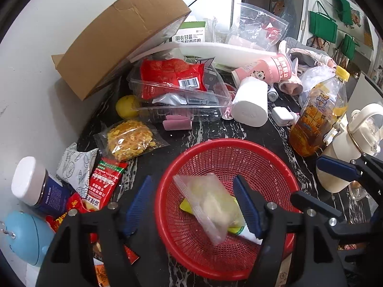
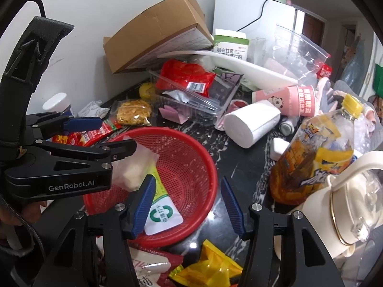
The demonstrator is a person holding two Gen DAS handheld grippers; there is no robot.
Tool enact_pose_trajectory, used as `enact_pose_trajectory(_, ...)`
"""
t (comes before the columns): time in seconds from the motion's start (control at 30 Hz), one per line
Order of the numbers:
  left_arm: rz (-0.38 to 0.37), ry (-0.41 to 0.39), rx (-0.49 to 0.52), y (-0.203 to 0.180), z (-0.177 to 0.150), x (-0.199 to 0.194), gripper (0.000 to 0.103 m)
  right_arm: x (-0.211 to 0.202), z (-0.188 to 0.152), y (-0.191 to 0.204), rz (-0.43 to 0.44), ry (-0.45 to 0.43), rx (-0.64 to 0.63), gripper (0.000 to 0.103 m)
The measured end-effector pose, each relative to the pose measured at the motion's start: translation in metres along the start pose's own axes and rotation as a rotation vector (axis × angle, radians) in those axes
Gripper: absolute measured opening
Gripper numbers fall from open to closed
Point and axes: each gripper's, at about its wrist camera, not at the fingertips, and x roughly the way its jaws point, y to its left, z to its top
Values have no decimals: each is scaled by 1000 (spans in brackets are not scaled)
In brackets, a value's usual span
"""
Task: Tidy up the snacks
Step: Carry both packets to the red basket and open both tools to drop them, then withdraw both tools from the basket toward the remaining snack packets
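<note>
Left wrist: we see the green-and-white packet (image 1: 241, 230) mostly hidden under the clear snack bag (image 1: 210, 205) in the red basket (image 1: 239, 157); bag lies between the spread fingers of the left gripper (image 1: 191, 203), untouched | Right wrist: left gripper (image 2: 112, 141) covers part of the bag (image 2: 134, 167); right gripper (image 2: 189, 205) is spread over the basket rim (image 2: 210, 167), pinching nothing.

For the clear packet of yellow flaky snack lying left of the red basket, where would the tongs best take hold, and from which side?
Grip the clear packet of yellow snack by its flat sealed edge nearest the red basket, coming from above on the basket side. It lies flat, its bulging middle is crumbly, and that side looks less crowded.
</note>
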Motion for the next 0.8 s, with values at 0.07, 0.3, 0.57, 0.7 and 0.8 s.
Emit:
enact_pose_trajectory(0.07,-2,-12,2,-1,1,-7,70,-6,0,-1,-4,-7,3,56)
enact_pose_trajectory(0.3,-9,-76,11,-4,6,-41,70,-35,5,0,-40,-58,1,61)
enact_pose_trajectory(0.57,-17,-153,32,-13,8,-90,70,-80,9,3,-74,-122,9,64)
enact_pose_trajectory(0.7,-16,-192,55,-20,7,-116,70,-106,8,5,-98,-155,15,66)
enact_pose_trajectory(0.8,-24,-215,64,-25,3,-133,70,-126,5,5,-113,-180,27,68)
